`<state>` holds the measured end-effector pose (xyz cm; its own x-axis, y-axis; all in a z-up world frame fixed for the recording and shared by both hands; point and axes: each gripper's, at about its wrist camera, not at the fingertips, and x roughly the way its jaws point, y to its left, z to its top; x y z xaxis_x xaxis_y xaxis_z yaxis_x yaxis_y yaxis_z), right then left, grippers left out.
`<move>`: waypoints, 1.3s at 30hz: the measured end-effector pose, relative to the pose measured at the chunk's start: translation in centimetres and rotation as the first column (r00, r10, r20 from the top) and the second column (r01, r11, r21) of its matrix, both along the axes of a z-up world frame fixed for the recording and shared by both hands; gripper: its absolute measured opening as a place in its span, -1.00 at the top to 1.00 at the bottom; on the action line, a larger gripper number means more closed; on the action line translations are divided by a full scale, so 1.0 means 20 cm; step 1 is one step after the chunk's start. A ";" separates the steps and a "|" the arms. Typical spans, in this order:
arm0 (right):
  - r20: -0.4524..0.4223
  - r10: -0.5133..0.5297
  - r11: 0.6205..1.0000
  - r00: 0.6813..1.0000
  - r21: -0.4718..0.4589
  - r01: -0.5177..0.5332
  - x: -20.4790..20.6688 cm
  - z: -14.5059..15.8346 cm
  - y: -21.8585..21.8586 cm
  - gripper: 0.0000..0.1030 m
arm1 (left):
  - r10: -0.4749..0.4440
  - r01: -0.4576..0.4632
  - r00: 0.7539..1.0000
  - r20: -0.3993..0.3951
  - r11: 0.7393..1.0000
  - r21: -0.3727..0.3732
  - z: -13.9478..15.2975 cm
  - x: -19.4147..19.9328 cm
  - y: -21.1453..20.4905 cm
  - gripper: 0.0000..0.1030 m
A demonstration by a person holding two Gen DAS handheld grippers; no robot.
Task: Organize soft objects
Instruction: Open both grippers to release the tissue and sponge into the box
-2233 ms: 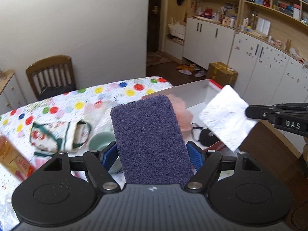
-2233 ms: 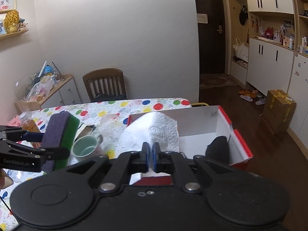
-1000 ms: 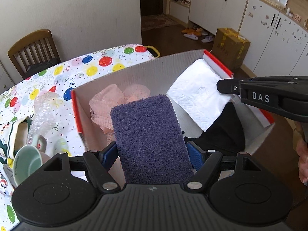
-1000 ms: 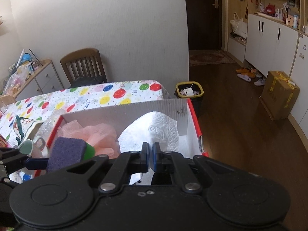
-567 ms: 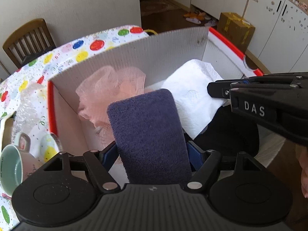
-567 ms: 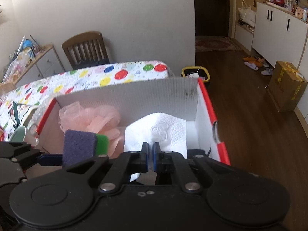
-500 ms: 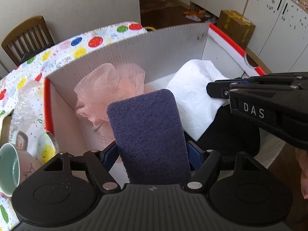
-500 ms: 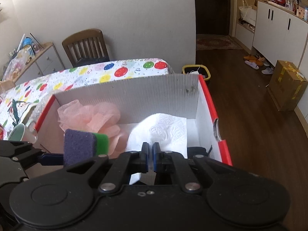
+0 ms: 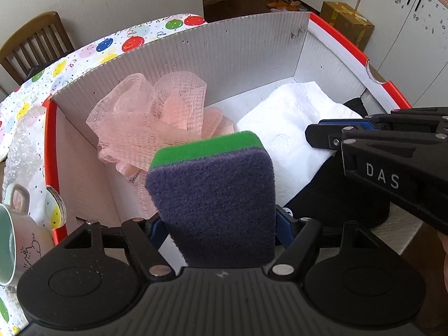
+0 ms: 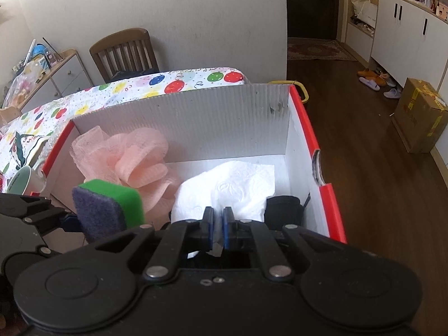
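Now both hands are lowering into the box [image 10: 302, 128].

Your left gripper [image 9: 218, 224] is clamping the sponge [image 9: 212, 196] beside the pink puff [image 9: 156, 123]; your right gripper [image 10: 217, 225], barely parting, is letting the paper towel [image 10: 238, 184] settle inside.

Setting: lived-in home, dining area. Evidence: table [image 10: 196, 82] under balloon-print cloth, wooden chair [image 10: 123, 53] at wall, white cupboards [image 10: 406, 28], slippers [image 10: 372, 79] on wood floor (by hallway), cluttered sideboard [image 10: 47, 75], mug [image 9: 11, 240].
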<state>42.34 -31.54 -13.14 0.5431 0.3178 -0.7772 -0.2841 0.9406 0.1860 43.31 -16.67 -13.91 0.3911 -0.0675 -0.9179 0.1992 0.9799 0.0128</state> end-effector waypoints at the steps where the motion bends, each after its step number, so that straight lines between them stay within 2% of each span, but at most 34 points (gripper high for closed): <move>1: -0.001 -0.001 1.000 1.000 0.004 0.001 0.00 0.00 0.00 0.87 | 0.003 -0.003 1.000 -0.002 1.000 -0.002 0.00 0.00 0.00 -0.45; 13: 0.012 -0.015 1.000 1.000 0.009 0.014 -0.03 0.03 -0.02 0.55 | 0.033 -0.033 0.999 0.007 0.999 -0.023 0.02 -0.04 0.03 -0.51; 21: 0.038 -0.029 0.999 0.999 0.018 0.028 -0.08 0.07 -0.04 0.07 | 0.034 -0.032 0.999 0.042 0.998 -0.048 0.08 -0.09 0.04 -0.52; 25: 0.052 -0.040 0.999 0.998 0.026 0.039 -0.11 0.11 -0.06 0.03 | 0.034 -0.031 0.997 0.064 0.998 -0.055 0.12 -0.12 0.05 -0.61; 29: 0.071 -0.054 0.998 0.996 0.036 0.052 -0.14 0.15 -0.07 -0.05 | 0.028 -0.022 0.996 0.086 0.997 -0.069 0.16 -0.16 0.05 -0.61; 33: 0.093 -0.065 0.997 0.994 0.044 0.061 -0.18 0.19 -0.09 -0.21 | 0.020 -0.011 0.994 0.109 0.996 -0.084 0.20 -0.20 0.07 -0.61; 39: 0.114 -0.074 0.996 0.991 0.059 0.068 -0.24 0.26 -0.09 -0.28 | 0.007 0.008 0.989 0.149 0.995 -0.102 0.30 -0.29 0.10 -0.61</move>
<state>37.63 -33.39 -7.95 0.6515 0.3158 -0.6898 -0.2397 0.9483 0.2078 37.59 -14.70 -8.00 0.5229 -0.1581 -0.8376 0.2031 0.9775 -0.0576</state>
